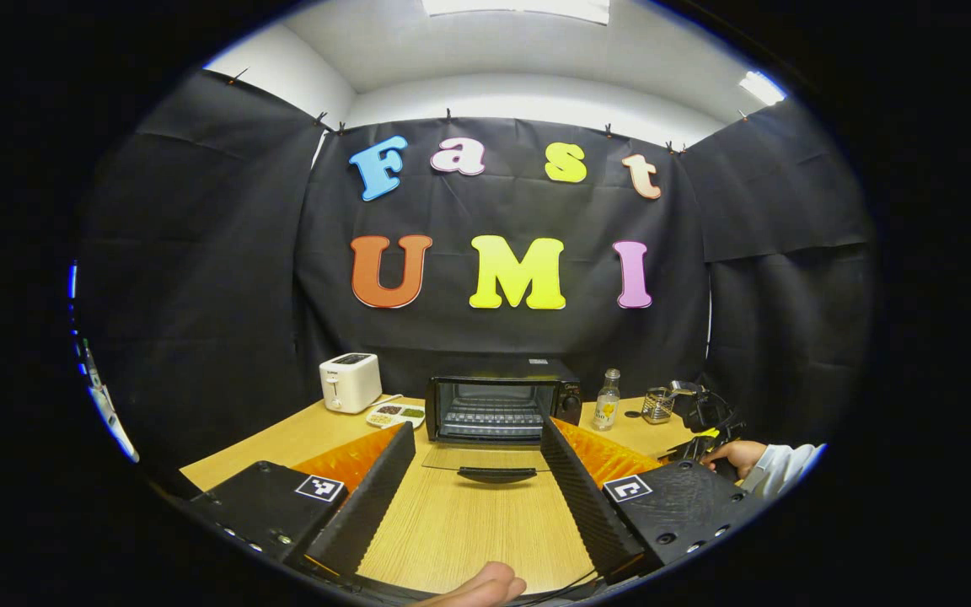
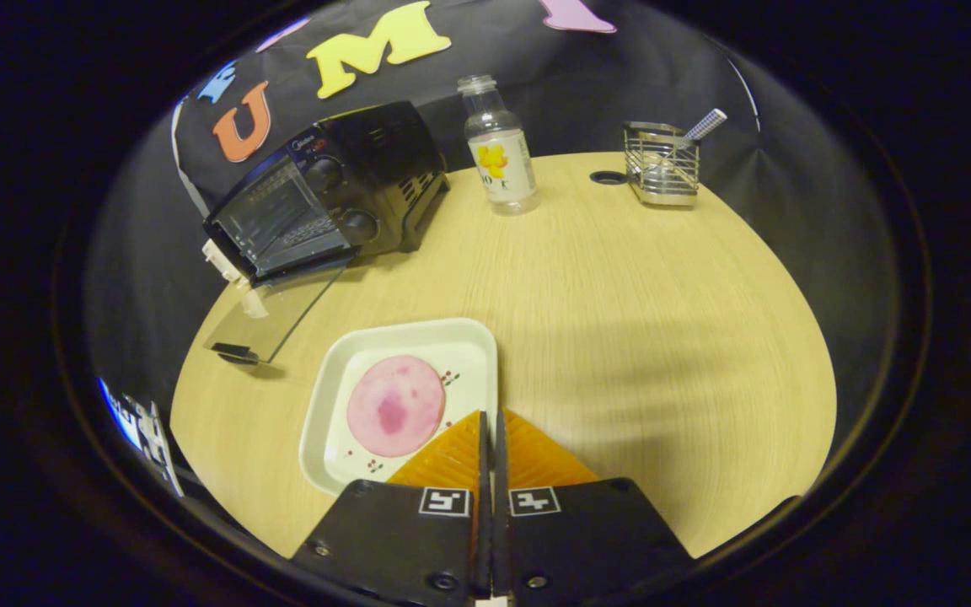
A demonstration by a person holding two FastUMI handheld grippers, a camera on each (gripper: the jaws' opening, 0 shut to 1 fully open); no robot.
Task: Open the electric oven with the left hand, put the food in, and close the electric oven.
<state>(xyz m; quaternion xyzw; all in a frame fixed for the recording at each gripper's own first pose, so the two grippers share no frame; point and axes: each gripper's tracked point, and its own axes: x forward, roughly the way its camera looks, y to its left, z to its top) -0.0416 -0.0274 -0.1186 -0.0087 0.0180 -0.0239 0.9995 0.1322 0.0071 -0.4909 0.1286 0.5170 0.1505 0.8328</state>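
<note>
Right gripper [image 2: 490,421] pressed together at the rim of the white tray [image 2: 342,371] bearing the pink food slice [image 2: 395,405], seemingly pinching that rim; left gripper [image 1: 477,443] spread wide, holding nothing. Farther off, oven [image 1: 502,396] standing with door [image 1: 485,459] folded down flat: opening done, loading and closing left.

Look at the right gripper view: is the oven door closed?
No, the oven door hangs open, its glass panel folded down toward the table.

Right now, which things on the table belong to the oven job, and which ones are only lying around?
Job: electric oven, door already open; white plate with the pink food slice; left gripper; right gripper.

Lying about: toaster, snack tray, bottle, wire basket.
</note>
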